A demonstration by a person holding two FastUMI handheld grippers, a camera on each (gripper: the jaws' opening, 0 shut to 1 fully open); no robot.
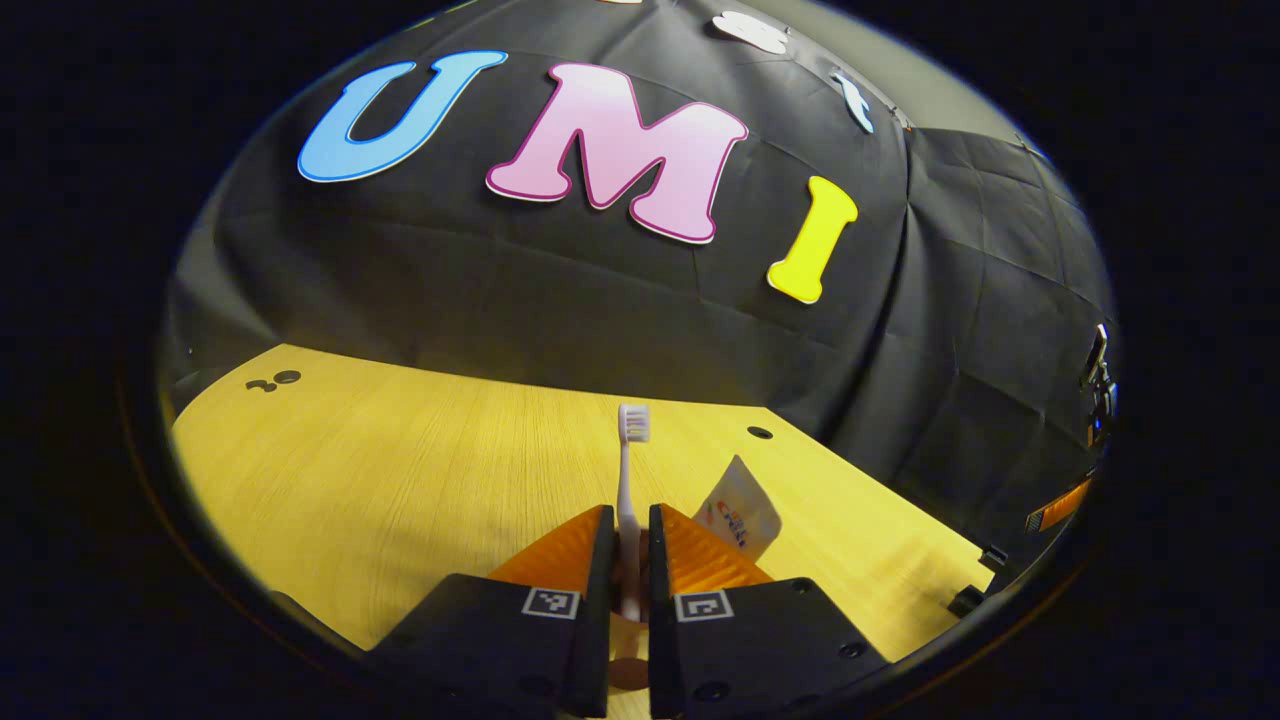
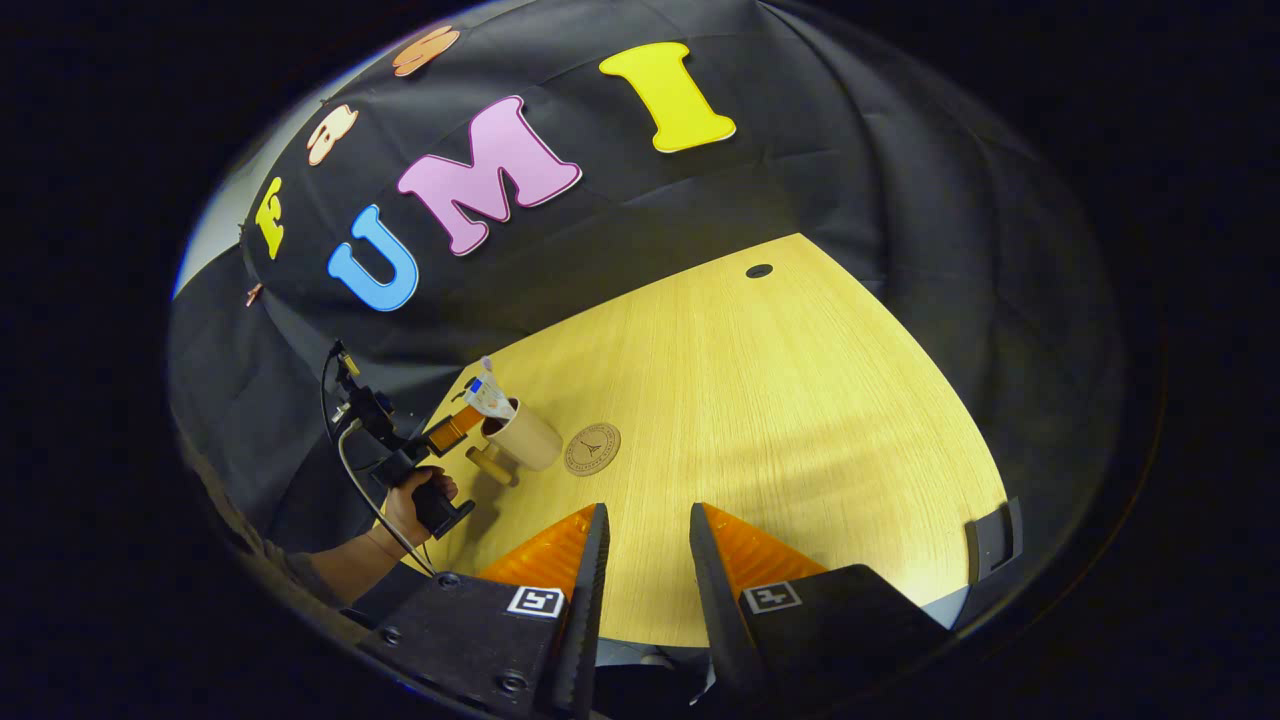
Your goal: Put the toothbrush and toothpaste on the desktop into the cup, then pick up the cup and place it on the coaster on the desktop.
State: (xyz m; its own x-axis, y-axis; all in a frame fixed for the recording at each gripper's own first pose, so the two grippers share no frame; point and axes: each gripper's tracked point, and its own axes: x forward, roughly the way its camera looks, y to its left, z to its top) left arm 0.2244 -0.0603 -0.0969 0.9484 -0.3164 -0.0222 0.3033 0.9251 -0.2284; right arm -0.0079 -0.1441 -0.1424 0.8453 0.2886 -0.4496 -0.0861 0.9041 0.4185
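The wooden desk [image 2: 780, 400] holds a tan cup [image 2: 525, 437] beside a round coaster [image 2: 592, 448], with the toothpaste [image 2: 489, 396] already poking out. The left gripper [image 1: 629, 540] pinches the white toothbrush [image 1: 630, 470] upright; I'd lower it slowly, straight into the cup. The right gripper [image 2: 640, 540] hangs spread, holding nothing.

We see a light wooden desktop [image 2: 800, 400] with straight grain and a round cable hole [image 2: 759, 271] near its far edge. A black cloth wall [image 1: 560, 300], creased and hung in panels, encloses the desk behind and at the sides. Light falls from above; a paler wall, possibly bare, shows past the cloth's upper edge
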